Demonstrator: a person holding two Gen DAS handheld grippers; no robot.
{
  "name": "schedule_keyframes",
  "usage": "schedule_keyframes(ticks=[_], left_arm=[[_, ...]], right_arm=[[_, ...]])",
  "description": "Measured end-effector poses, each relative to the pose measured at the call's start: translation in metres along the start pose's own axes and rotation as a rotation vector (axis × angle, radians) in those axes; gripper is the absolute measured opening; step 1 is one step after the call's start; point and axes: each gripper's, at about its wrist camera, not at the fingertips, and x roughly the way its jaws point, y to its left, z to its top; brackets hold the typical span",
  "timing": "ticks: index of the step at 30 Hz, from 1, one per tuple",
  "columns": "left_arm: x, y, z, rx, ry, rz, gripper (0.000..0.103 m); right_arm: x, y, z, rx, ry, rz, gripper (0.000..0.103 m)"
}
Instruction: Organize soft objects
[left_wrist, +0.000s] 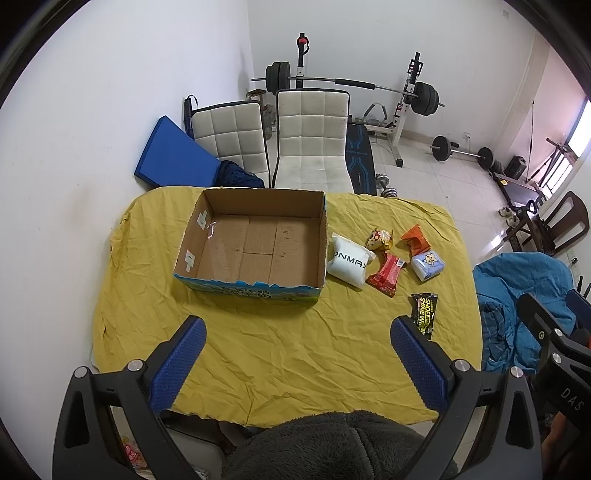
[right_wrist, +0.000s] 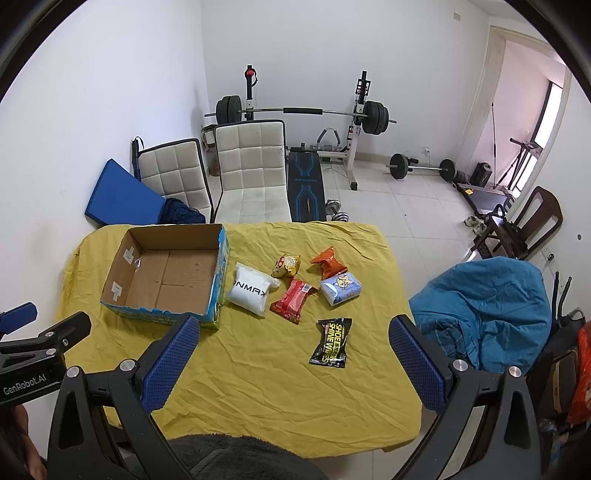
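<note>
An open, empty cardboard box (left_wrist: 255, 251) (right_wrist: 166, 280) sits on the yellow tablecloth (left_wrist: 277, 350) (right_wrist: 277, 369). To its right lie several soft packs: a white pouch (left_wrist: 349, 261) (right_wrist: 251, 290), a red pack (left_wrist: 386, 275) (right_wrist: 293, 301), a small yellow snack bag (left_wrist: 379, 239) (right_wrist: 286, 266), an orange bag (left_wrist: 415, 240) (right_wrist: 328, 261), a light blue tissue pack (left_wrist: 427, 265) (right_wrist: 340, 290) and a black wipes pack (left_wrist: 424, 314) (right_wrist: 331, 341). My left gripper (left_wrist: 297, 326) is open and empty over the near cloth. My right gripper (right_wrist: 293, 332) is open and empty, above the cloth near the black pack.
Two white chairs (left_wrist: 310, 140) (right_wrist: 251, 170) stand behind the table, with a blue mat (left_wrist: 173, 155) against the wall and a weight bench with barbells (right_wrist: 306, 122) beyond. A blue cloth heap (right_wrist: 487, 306) lies right of the table.
</note>
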Motion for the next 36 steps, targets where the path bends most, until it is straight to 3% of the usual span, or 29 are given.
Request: schedule_keyframes(ticks=[27,36], left_arm=[[0.006,0.002,0.001,0.001,0.009,-0.008,0.102],[0.058,-0.016,0.02,0.006,0.066,0.007,0.102]], right_arm=[[0.009,0.0,0.0,0.0,0.007,0.007,0.103],[0.051,-0.025,0.002,0.077,0.1,0.012,0.103]])
